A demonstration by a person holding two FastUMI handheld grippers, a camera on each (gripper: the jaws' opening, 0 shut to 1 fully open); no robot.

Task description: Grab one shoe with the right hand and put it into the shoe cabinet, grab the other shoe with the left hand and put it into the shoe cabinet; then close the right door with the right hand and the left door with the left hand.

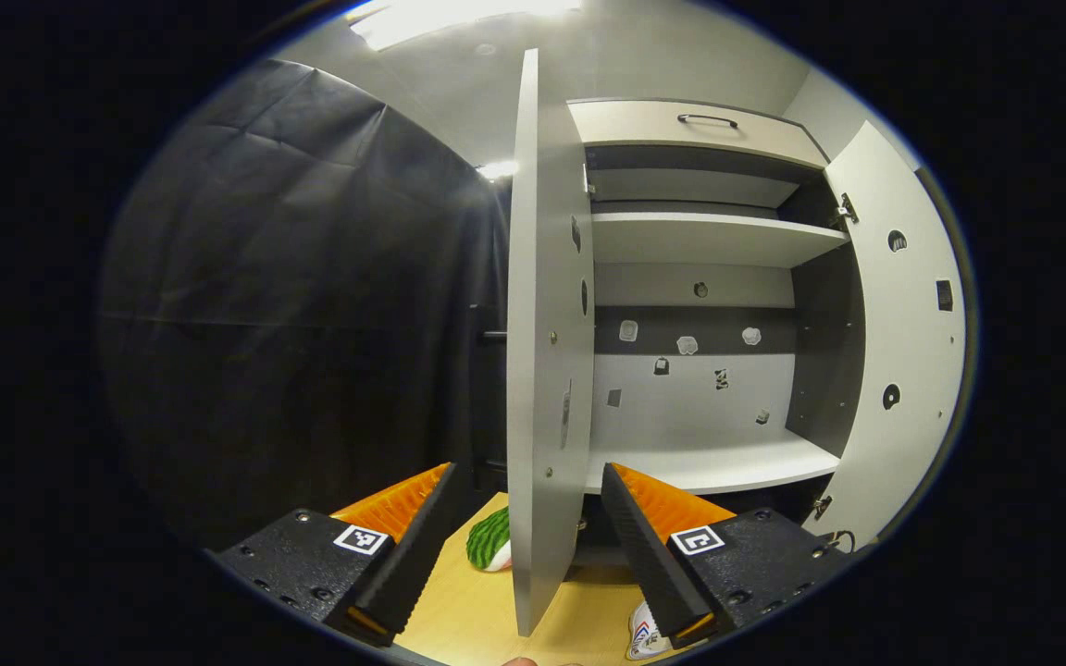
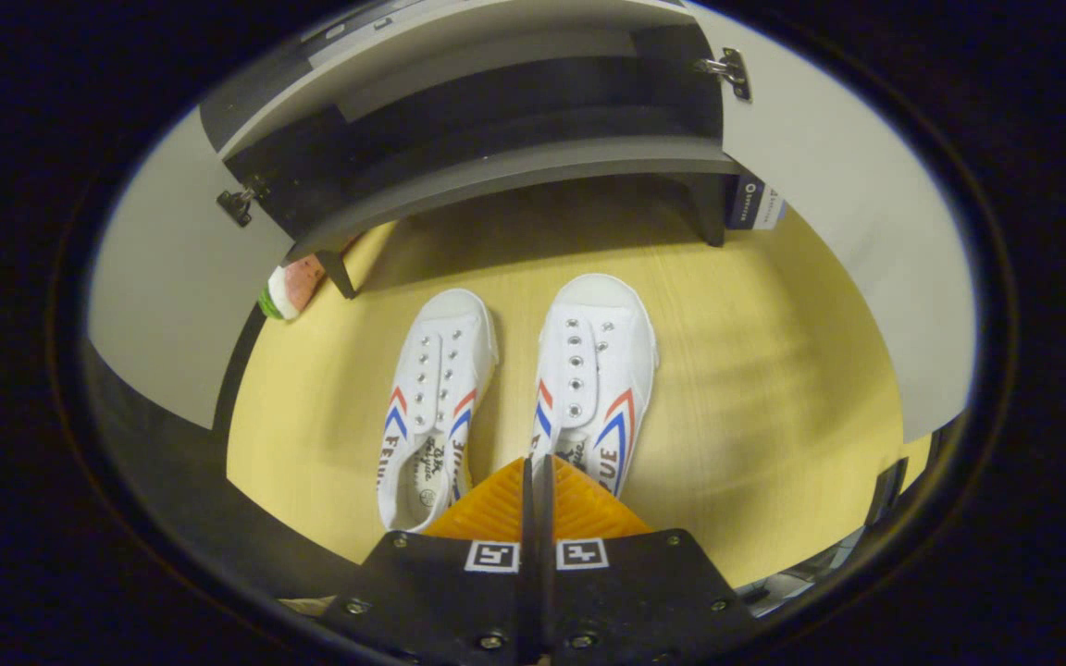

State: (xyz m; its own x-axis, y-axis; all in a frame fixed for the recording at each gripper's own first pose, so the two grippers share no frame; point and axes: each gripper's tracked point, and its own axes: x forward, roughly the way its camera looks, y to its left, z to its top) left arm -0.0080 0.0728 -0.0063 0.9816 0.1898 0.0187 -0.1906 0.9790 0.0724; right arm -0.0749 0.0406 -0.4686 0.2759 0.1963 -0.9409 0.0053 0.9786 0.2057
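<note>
Two white canvas shoes lie side by side on the yellow wooden bench (image 2: 774, 388), toes pointing away from the right hand-held gripper (image 2: 538, 472) toward the shoe cabinet (image 2: 496, 166). Each has a rounded white toe cap, a row of metal eyelets with no laces, and red and blue chevron stripes on the sides. The right shoe (image 2: 596, 370) sits directly ahead of the right hand-held gripper, its heel end just past the fingertips; the left shoe (image 2: 436, 398) lies just to its left, close but apart from it. The right hand-held gripper's fingers are pressed together with nothing between them (the tips meet over the right shoe's heel, and contact with the shoe cannot be told).

Ahead of the shoes the cabinet's bottom edge stands on short dark legs, with open bench between toes and cabinet. Both doors are swung wide, one to each side of the shoes. A small watermelon-slice object (image 2: 291, 289) lies beside the cabinet's left leg.

The left hand-held gripper (image 1: 528, 481) is spread wide, holding nothing, and the edge of the left door (image 1: 542, 370) rises between its fingers. Beyond, to the right, the cabinet's white shelves (image 1: 709, 236) are open, with the right door (image 1: 903, 351) standing wide further right.
</note>
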